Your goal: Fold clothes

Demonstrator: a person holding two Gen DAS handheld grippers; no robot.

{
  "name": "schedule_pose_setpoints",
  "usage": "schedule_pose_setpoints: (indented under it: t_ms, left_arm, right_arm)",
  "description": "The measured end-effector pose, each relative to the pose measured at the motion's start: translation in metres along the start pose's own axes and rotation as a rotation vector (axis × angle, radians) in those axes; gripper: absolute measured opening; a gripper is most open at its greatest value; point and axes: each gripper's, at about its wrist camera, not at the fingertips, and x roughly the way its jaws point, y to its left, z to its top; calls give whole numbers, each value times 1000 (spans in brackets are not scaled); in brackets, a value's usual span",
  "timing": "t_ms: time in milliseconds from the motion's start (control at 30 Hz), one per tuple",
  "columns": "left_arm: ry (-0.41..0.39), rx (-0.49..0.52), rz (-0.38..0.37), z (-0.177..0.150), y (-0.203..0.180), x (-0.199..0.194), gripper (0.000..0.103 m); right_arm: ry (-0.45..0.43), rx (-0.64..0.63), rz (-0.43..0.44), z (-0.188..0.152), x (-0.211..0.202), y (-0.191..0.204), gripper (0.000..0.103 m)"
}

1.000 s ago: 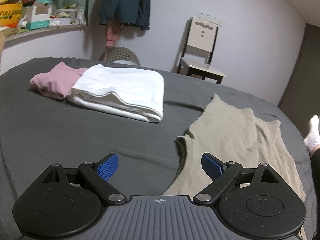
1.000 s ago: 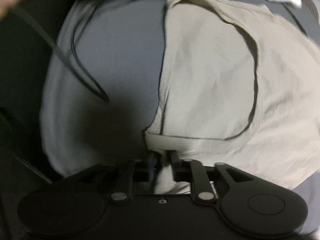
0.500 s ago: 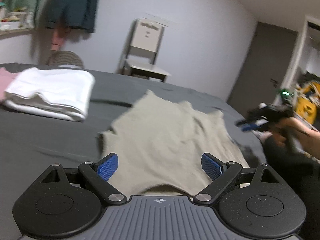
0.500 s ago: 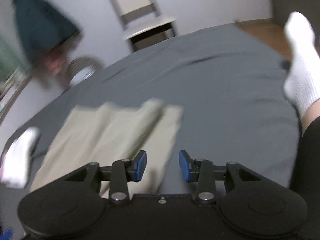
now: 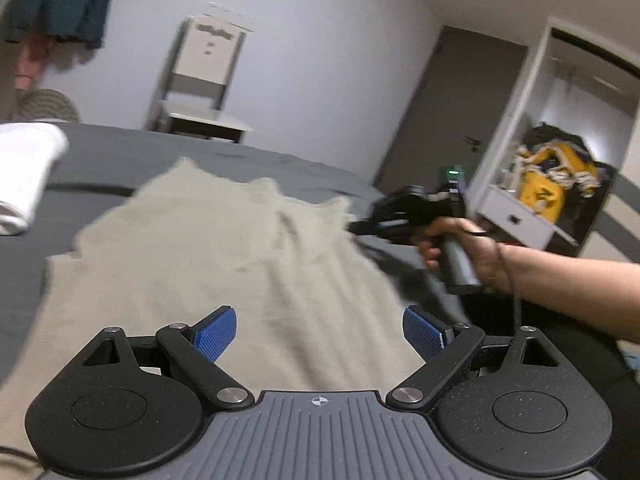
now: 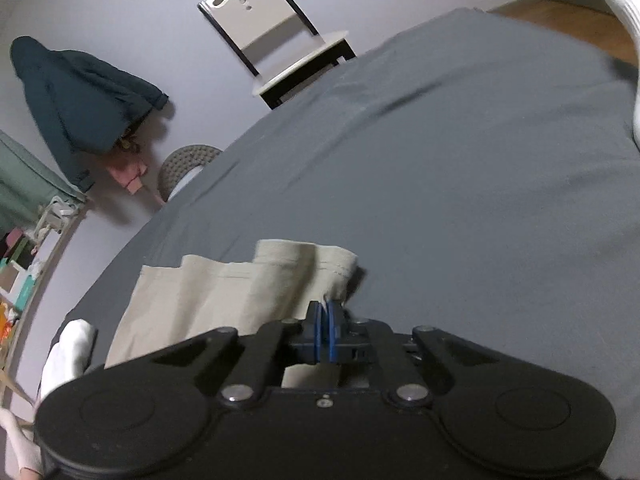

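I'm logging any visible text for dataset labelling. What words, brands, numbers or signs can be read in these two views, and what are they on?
None can be read.
Boxes on the shelf, right wrist view: any print is too small and blurred.
Yellow bundle in the wardrobe, left wrist view: blurred, no lettering legible.
Left gripper body: only a small crosshair mark, no text.
Right gripper, beige shirt, white folded garment: no print shows.

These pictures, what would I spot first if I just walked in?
Probably the beige shirt spread across the grey bed, right in the middle. The right gripper is shut on the shirt's edge, while the left gripper hangs open above its near end. Folded white clothes lie at the left of the bed, and a chair stands by the wall behind.
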Motion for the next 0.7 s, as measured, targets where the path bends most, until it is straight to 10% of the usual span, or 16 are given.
schedule_pose_setpoints:
  t_ms: [367, 500, 700]
  left_arm:
    - [46, 62, -63, -16, -23, 2, 91]
    - [39, 57, -62, -16, -21, -3, 91]
    - [37, 42, -66, -14, -14, -1, 91]
  right_arm:
    - [-27, -964, -135, -92, 2, 128, 10]
    - [-96, -877, -160, -77, -9, 127, 43]
    - [-64, -509, -105, -29, -15, 78, 42]
